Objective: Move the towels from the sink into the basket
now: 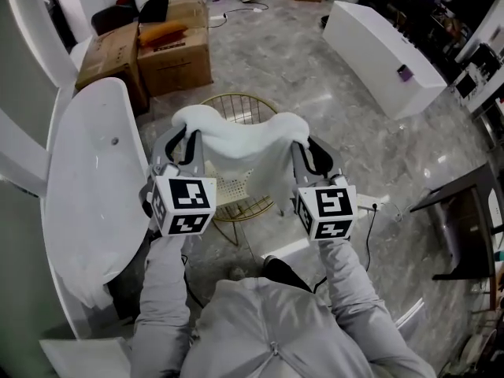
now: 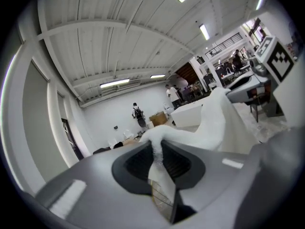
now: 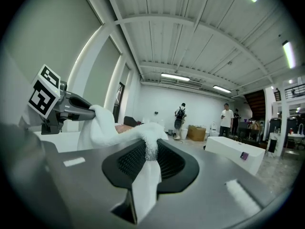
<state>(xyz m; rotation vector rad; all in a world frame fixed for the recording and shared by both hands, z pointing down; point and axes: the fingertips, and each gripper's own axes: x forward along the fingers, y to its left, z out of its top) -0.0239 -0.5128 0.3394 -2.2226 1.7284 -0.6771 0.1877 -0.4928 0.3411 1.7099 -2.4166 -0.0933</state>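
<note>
Left gripper (image 1: 186, 135) and right gripper (image 1: 302, 144) each had their jaws clamped tight on an upper corner of one white towel (image 1: 246, 146). It hung stretched between them like a small hammock, with a loose flap drooping below the right gripper. The towel was clear of the sink (image 1: 83, 172), which lay off to the outer side of the left gripper, and it hung over the gold wire basket (image 1: 230, 98) just ahead of and beneath both grippers. I took this for the carrying step, close to its end, with the towel not yet in the basket. The next move seemed to call for lowering both grippers over the opening and letting go together, so that no corner snagged the rim. The towel looked thick, fluffy and limp. It sagged in the middle and was squeezed to a narrow neck in each grip.
</note>
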